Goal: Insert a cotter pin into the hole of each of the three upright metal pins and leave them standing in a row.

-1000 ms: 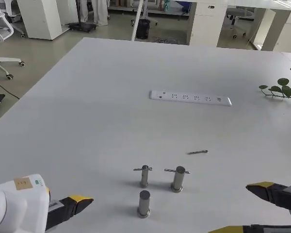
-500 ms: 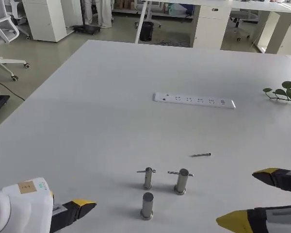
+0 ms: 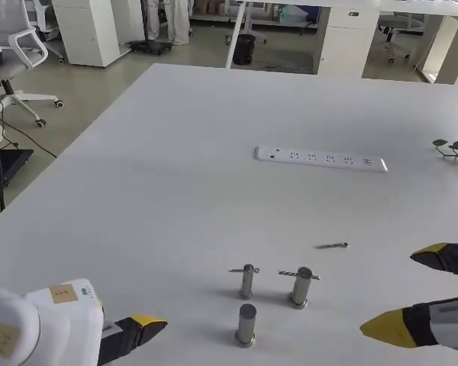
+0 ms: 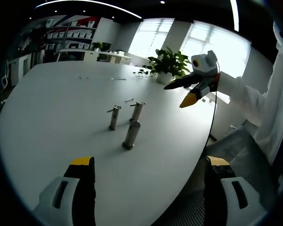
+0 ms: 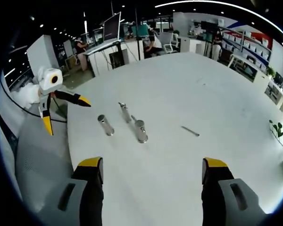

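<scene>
Here, left hand-held gripper (image 4: 149, 161) and right hand-held gripper (image 5: 152, 162) hover, jaws spread.

the head view looks forward and down over the white table (image 3: 175, 152) from its near edge, the upright pins (image 3: 246, 324) low and close. the left gripper view sits low at the table's edge, facing the right gripper (image 4: 175, 95); the right gripper view faces back toward the left gripper (image 5: 67, 115). all three share the pins.

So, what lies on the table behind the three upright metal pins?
A loose cotter pin lies just behind the metal pins, and farther back a white power strip. Nothing covers either one.
</scene>
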